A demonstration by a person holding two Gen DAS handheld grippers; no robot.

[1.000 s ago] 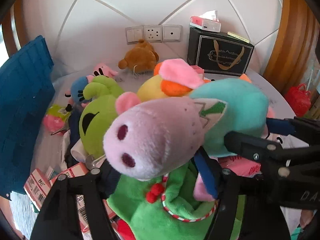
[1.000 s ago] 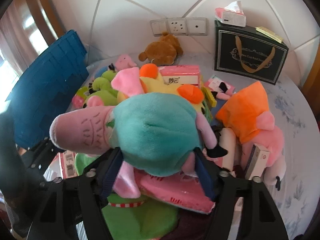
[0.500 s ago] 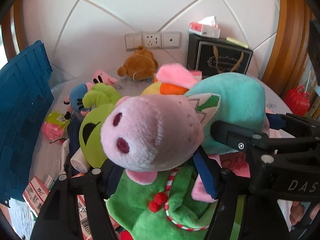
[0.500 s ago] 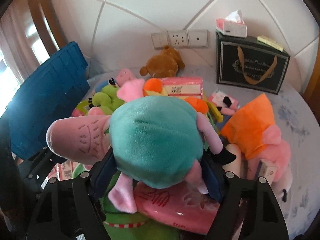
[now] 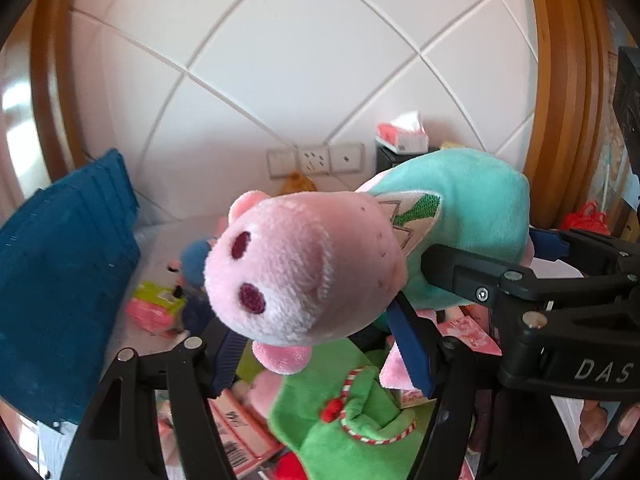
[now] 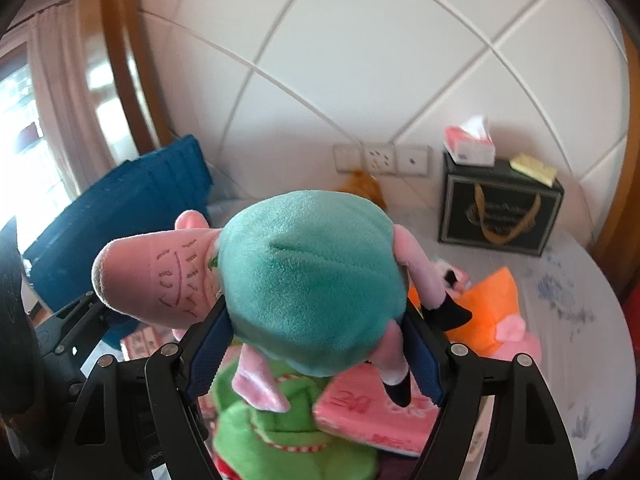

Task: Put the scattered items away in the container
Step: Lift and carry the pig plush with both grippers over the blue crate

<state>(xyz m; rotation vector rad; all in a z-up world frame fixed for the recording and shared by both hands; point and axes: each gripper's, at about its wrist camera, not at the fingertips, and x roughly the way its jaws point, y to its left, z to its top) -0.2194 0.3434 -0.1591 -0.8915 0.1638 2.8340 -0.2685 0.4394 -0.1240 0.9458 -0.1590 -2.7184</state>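
Observation:
A pig plush with a pink head [image 5: 304,264] and a teal body [image 6: 312,292] is held up in the air by both grippers. My left gripper [image 5: 320,340] is shut on its head. My right gripper [image 6: 316,344] is shut on its teal body, and it also shows at the right of the left wrist view [image 5: 520,292]. The blue crate [image 5: 60,288] stands at the left, also in the right wrist view [image 6: 120,216]. Below lie a green plush [image 5: 352,420] and pink packets [image 6: 372,412].
A black gift bag [image 6: 500,208] with a tissue pack [image 6: 468,144] on it stands by the back wall. An orange and pink plush [image 6: 488,312] lies on the right of the table. A brown bear [image 6: 364,188] sits below the wall sockets [image 5: 316,158].
Both grippers have lifted the pig plush well above the pile and tilted upward. More wall and less of the table shows now.

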